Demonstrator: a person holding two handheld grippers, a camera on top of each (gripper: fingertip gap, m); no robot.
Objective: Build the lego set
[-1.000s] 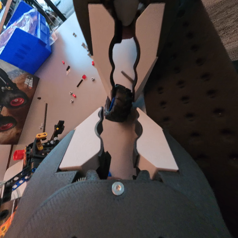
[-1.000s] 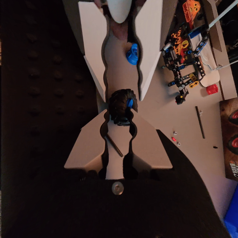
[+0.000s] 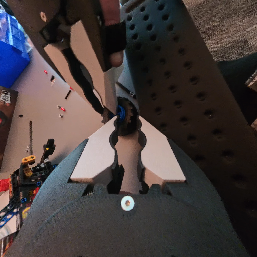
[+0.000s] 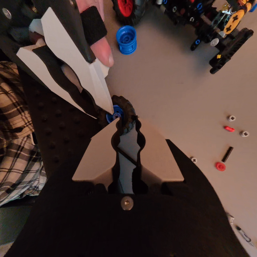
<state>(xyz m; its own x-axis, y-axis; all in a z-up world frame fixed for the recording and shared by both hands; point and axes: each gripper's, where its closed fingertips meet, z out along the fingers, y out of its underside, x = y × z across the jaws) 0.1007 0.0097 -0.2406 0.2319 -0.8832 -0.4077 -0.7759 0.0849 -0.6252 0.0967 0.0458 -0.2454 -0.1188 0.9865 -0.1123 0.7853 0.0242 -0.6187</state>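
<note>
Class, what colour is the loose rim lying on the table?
Blue; the rim shows best in the right wrist view.

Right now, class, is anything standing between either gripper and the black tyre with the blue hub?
Nothing visible is. The tyre already sits between the fingertips of both the left gripper and the right gripper. The spare blue rim and the red pin lie apart on the table.
</note>
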